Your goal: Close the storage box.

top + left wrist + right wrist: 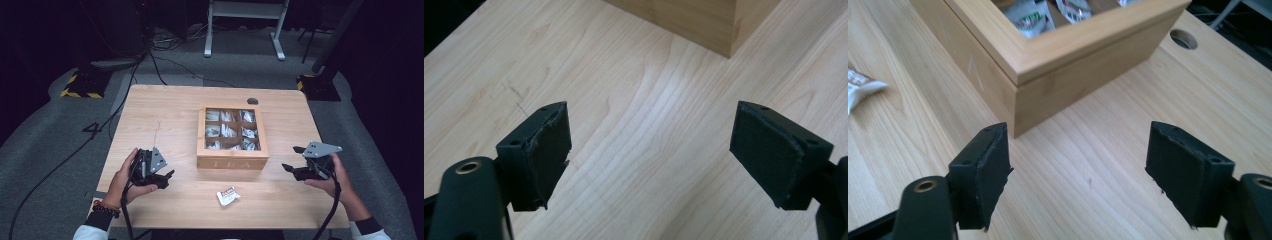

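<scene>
Both tools gape with nothing between the jaws — left tool at eight o'clock of the tea box, right tool at four; a tea bag lies on the desk at six

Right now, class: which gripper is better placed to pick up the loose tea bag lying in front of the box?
Right, marginally. The tea bag lies slightly nearer the right gripper, whose jaws are open and empty, than the left gripper.
</scene>
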